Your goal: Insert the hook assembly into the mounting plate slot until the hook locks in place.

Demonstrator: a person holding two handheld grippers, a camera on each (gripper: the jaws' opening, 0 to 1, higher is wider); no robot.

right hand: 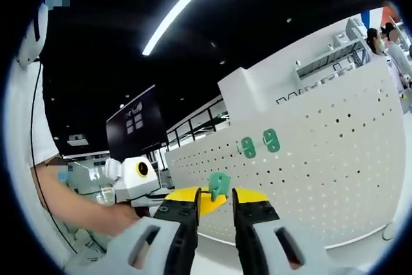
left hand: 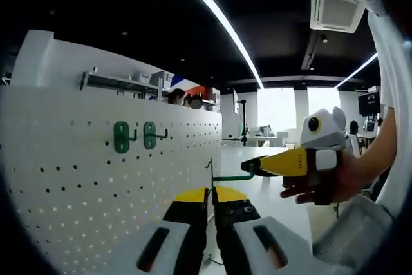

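Left gripper (left hand: 210, 199): in the left gripper view its yellow-tipped jaws rise from the bottom, drawn close together with only a thin dark slit between them; a thin dark upright piece shows in that slit, but whether the jaws pinch it cannot be told. In the right gripper view this gripper comes in from the left, held in a hand (right hand: 119, 218).
Right gripper (right hand: 215, 203): its jaws stand nearly closed on the green hook (right hand: 219, 185), which sticks up between the yellow tips. In the left gripper view the right gripper (left hand: 252, 167) reaches in from the right, held in a hand (left hand: 325, 185), with the hook's thin green rod (left hand: 233, 177) running out from its tip toward the near end of the pegboard.
Hook, place: carried in the air in the right gripper, just off the pegboard's free end and apart from its perforated face.
Pegboard (left hand: 77, 178): a white upright perforated panel, running away from the left gripper along the left side of its view.
Mounted hooks (left hand: 136, 136): two green-plate hooks sit side by side on the upper part of the pegboard; they also show in the right gripper view (right hand: 259, 143).
White tabletop (left hand: 270, 191): stretches beyond the pegboard's end.
Far background: dark ceiling with a long light strip (left hand: 219, 14), bright windows, people behind the panel.
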